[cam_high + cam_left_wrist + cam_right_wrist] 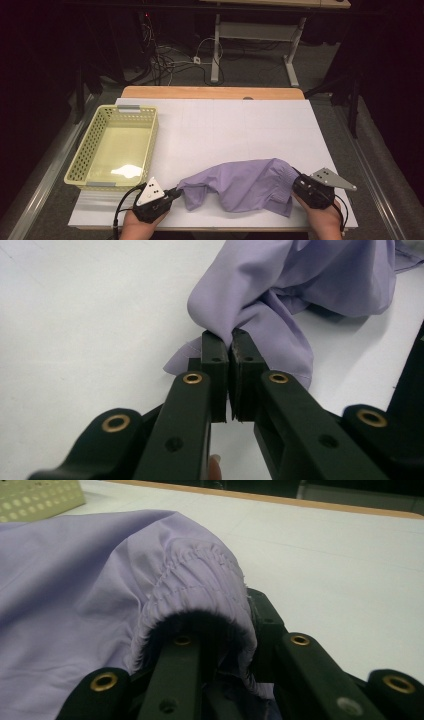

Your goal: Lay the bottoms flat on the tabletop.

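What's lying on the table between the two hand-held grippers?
The purple garment spans the whole stretch in the high view: the left gripper pinches one end, and the right gripper grips the elastic hem.

Plain lilac garment [240,182], pale-yellow perforated basket [82,159], white table [240,125], black fingers [220,360].

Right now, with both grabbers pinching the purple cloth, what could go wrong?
The left gripper pinches only a thin edge of the purple cloth, so a hard tug might slip it free. The right gripper has the gathered elastic hem bunched over its jaws, so that end could snag when let go. The cloth also sags near the table's front edge; dragging it that way could pull it off.
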Demonstrator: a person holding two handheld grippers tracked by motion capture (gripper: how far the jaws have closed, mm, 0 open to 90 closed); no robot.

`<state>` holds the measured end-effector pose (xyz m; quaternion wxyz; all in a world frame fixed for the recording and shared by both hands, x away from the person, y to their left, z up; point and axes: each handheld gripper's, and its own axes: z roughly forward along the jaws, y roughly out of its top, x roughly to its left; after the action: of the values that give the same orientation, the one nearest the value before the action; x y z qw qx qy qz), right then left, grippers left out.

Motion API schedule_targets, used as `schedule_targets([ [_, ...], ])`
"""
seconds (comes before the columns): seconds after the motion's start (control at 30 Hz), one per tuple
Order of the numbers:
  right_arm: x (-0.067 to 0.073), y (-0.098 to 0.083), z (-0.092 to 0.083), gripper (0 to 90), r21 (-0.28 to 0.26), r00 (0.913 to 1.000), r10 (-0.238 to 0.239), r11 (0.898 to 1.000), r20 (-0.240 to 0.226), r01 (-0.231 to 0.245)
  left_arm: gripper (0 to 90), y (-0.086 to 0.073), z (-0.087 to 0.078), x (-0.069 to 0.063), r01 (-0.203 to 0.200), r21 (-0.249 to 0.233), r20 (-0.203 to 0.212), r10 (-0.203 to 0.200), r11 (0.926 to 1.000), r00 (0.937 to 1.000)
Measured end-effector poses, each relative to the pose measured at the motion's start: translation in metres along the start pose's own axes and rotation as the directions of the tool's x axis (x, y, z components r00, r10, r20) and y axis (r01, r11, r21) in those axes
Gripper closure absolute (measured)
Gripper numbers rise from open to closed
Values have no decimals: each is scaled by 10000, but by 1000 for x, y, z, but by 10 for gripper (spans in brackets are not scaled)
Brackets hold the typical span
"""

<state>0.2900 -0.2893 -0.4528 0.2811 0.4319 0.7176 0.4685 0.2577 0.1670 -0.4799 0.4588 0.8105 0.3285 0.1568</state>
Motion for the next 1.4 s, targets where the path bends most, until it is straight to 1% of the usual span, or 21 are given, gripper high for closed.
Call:
schedule_targets([
  [0.13,-11,-2,-1,792,12,9993,218,9998,301,-219,849,0,0,1,-9,27,-70,9,10000,10000],
  [0.2,-14,-3,-1,789,26,9989,332,9994,330,-333,846,0,0,1,40,18,-74,-40,10000,10000],
  [0.27,-14,-4,1,775,118,9991,309,9994,274,-313,793,1,1,0,126,-31,-55,-126,9999,9999],
  [0.33,-12,-5,2,730,194,9994,293,9994,161,-296,676,2,2,-1,153,-138,12,-153,9998,9999],
  [0.43,-9,-5,4,645,249,9997,231,9994,62,-232,481,5,2,-4,59,-520,104,-53,9986,9999],
  [0.53,-5,-5,3,560,288,9997,158,9995,171,-163,357,7,2,-8,23,-895,250,-1,9960,9997],
  [0.6,-4,-6,3,519,324,9997,170,9993,192,-176,280,10,3,-10,-15,-1016,221,37,9948,9997],
  [0.7,-2,-7,0,481,343,9997,137,9993,226,-145,189,13,2,-11,32,-1286,133,-15,9917,9999],
  [0.77,-2,-8,-4,465,366,9996,133,9992,258,-143,160,16,1,-11,41,-1539,238,-5,9881,9997],
  [0.8,-2,-9,-7,461,358,9996,139,9993,265,-148,143,17,1,-11,41,-1598,294,6,9871,9996],
  [0.87,-1,-10,-13,455,319,9993,190,9993,324,-200,138,19,2,-11,24,-1680,453,53,9858,9990],
  [0.93,-1,-11,-19,454,295,9991,192,9994,374,-204,84,20,6,-11,15,-1597,531,71,9872,9986],
  [1.03,1,-12,-29,454,240,9987,203,9995,470,-214,12,21,14,-10,124,-1375,778,-17,9904,9970],
  [1.1,3,-15,-37,454,306,9982,94,9995,597,-112,0,21,19,-9,136,-1307,935,-13,9913,9956],
  [1.13,4,-17,-41,454,308,9981,54,9995,608,-72,0,21,20,-9,76,-1279,977,50,9918,9952],
  [1.2,6,-21,-50,475,347,9985,-53,9994,548,34,0,21,24,-10,-41,-1190,995,161,9929,9949],
  [1.27,9,-23,-57,493,252,9992,-77,9997,381,68,0,21,27,-9,-180,-1109,958,287,9937,9950],
  [1.33,12,-24,-59,497,178,9997,-21,9998,226,17,0,21,31,-8,-244,-1015,889,335,9945,9955],
  [1.4,17,-22,-58,492,127,10000,55,9999,-4,-55,0,19,33,-6,-295,-981,778,372,9947,9963],
])
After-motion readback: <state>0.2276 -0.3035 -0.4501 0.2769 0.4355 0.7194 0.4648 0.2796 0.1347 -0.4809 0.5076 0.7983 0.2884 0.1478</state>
